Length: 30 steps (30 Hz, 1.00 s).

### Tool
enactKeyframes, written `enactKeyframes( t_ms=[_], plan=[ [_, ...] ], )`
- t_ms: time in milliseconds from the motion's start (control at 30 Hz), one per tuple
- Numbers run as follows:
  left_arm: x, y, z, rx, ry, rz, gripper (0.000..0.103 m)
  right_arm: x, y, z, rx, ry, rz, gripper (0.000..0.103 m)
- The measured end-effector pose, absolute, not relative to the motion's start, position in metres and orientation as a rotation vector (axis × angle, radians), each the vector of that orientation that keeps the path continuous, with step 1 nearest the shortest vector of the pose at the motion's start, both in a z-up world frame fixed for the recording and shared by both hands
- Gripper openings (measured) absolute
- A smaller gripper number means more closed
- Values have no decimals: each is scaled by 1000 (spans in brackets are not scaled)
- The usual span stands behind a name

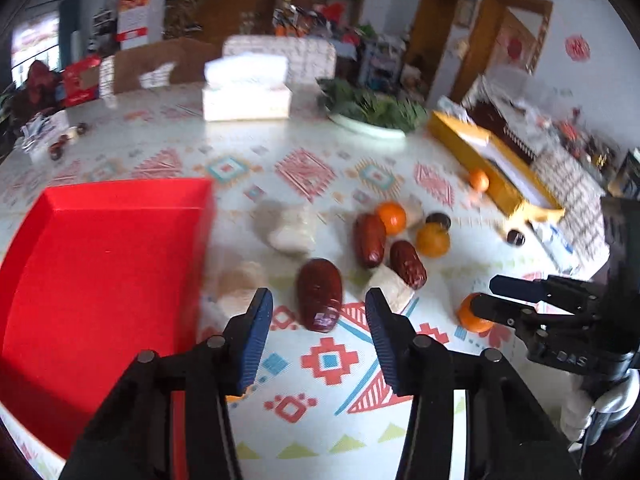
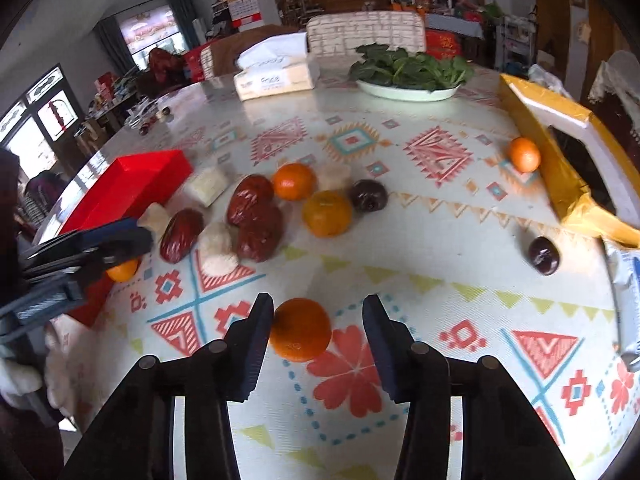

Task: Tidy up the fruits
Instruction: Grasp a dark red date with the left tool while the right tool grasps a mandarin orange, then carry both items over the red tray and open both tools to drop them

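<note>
Several red dates, oranges and dark plums lie on the patterned tablecloth. My left gripper [image 1: 319, 312] is open above the cloth, and a large red date [image 1: 320, 296] lies just past its tips without touching the pads. The red tray [image 1: 100, 260] sits to its left. Under the left gripper [image 2: 140, 232], the right wrist view shows a small orange [image 2: 122, 270]. My right gripper [image 2: 318, 312] is open around an orange [image 2: 300, 328]. The fruit rests against the left pad, with a gap at the right pad. More oranges [image 2: 327, 208] and dates [image 2: 250, 200] are bunched mid-table.
White wrapped snacks [image 2: 218, 248] lie among the dates. A yellow box [image 2: 560, 168] stands at the right, with an orange [image 2: 524, 154] beside it and a plum [image 2: 543, 255] nearer. A tissue box [image 2: 276, 76] and a plate of greens [image 2: 408, 92] stand at the back.
</note>
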<state>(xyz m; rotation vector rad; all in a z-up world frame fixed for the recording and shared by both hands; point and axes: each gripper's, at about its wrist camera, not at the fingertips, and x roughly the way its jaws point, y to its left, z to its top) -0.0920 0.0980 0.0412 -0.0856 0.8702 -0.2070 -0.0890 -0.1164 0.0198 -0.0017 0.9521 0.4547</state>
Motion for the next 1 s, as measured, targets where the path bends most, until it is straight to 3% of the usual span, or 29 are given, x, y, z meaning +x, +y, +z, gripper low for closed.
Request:
enactKeyframes(
  t_ms=[167,333,700,1000],
  plan=[
    [-74,87,24,-24,934,-204,46,-90,-112,15,-7,972,507,49],
    [-60,81,15,23,949,-183,34,-93,-106,11,-10,982,549,32],
    [-96,108,46,-145,811,-174,32,-111,-97,26,10,958,573,30],
    [-149,198,73,-257,711,40,32,-123,-19,66,38,931,799,31]
  ],
)
